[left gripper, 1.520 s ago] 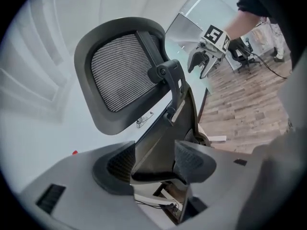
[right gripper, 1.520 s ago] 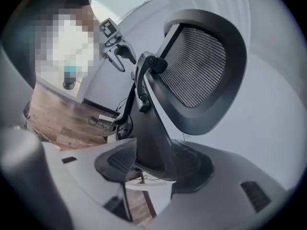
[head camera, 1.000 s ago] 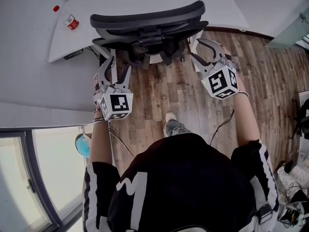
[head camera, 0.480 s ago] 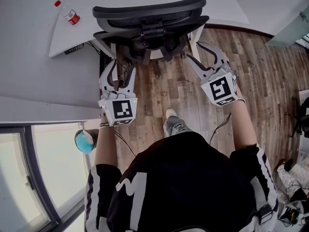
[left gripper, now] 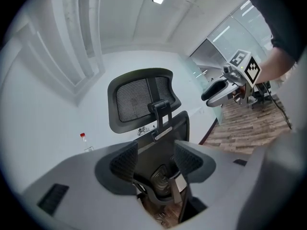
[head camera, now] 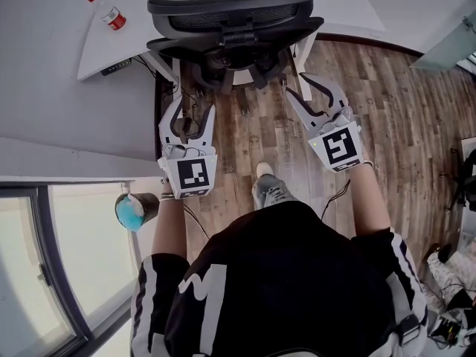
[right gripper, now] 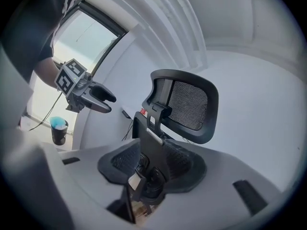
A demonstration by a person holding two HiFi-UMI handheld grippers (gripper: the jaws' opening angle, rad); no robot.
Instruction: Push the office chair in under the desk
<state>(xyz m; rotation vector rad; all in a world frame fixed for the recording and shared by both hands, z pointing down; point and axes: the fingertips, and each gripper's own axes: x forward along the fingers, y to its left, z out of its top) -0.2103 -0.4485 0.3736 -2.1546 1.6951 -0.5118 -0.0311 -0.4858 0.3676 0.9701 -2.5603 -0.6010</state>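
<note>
The office chair (head camera: 234, 21) stands at top centre, partly under the desk (head camera: 134, 21). The left gripper (head camera: 191, 107) has its jaws apart and empty. The right gripper (head camera: 297, 85) jaws have just been closing; they stand apart with nothing between them.

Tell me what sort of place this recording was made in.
Most likely an office. A black mesh-back office chair stands at a white curved desk, and what looks like a glass partition wall runs along the wood-look plank floor.

The head view looks steeply down from above the person, while both gripper views look level from nearby, left and right, all sharing the office chair (head camera: 233, 7) back.
</note>
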